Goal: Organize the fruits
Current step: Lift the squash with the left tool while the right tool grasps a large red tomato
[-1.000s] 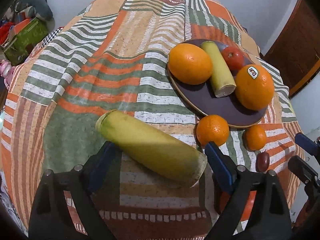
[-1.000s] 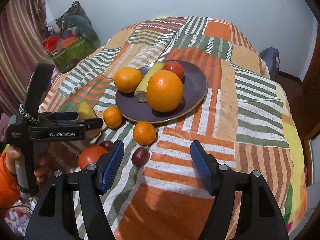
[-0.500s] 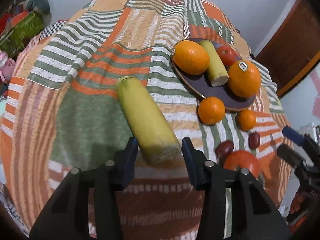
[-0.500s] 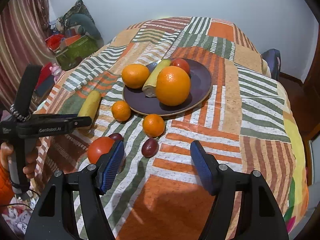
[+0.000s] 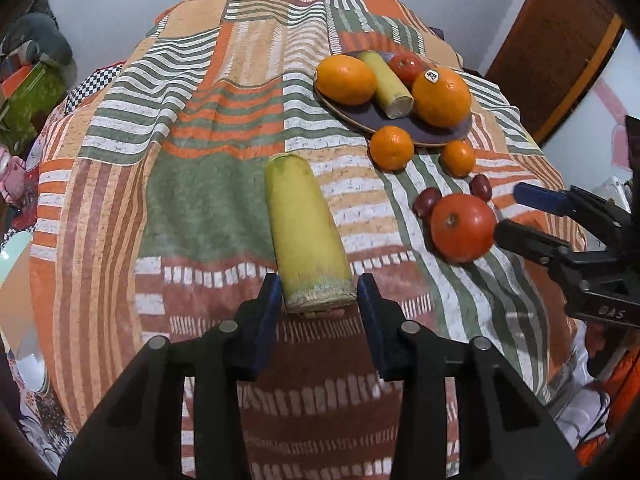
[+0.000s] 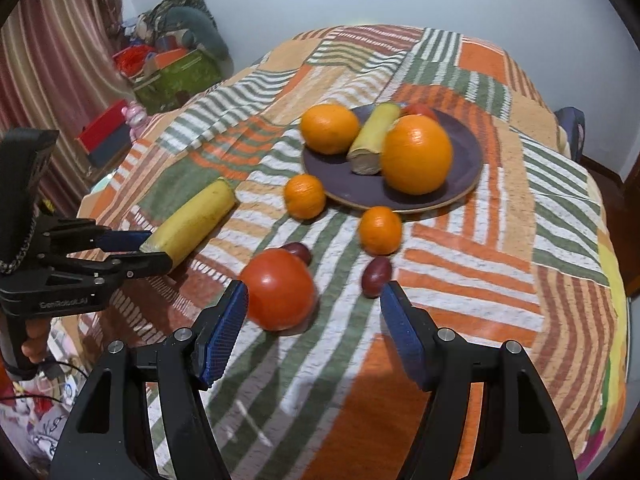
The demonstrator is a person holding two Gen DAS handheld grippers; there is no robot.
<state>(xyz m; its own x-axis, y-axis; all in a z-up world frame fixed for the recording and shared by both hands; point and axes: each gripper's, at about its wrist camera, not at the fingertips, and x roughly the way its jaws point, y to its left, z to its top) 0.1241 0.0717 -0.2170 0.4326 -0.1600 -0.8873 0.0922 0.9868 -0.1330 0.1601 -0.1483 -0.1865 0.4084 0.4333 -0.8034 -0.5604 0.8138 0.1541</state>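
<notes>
A long yellow fruit (image 5: 306, 232) lies on the patchwork cloth, its cut end between the blue pads of my left gripper (image 5: 319, 300), which stands open around it with a small gap each side. It also shows in the right wrist view (image 6: 192, 222). My right gripper (image 6: 314, 322) is open, with a red tomato (image 6: 280, 288) just ahead of its left pad. A dark plate (image 6: 464, 172) holds two oranges, a yellow piece and a red fruit. Two small tangerines (image 6: 304, 196) and two dark plums (image 6: 376, 276) lie loose in front of the plate.
The cloth-covered round table (image 6: 520, 264) drops away at its edges. Boxes and cushions (image 6: 176, 68) are piled on the floor at the far left. A wooden door (image 5: 560, 40) stands at the right.
The left gripper has turned and narrowed around the yellow fruit's cut end. The right gripper has moved forward and left, so the tomato now sits just ahead of its left pad.
</notes>
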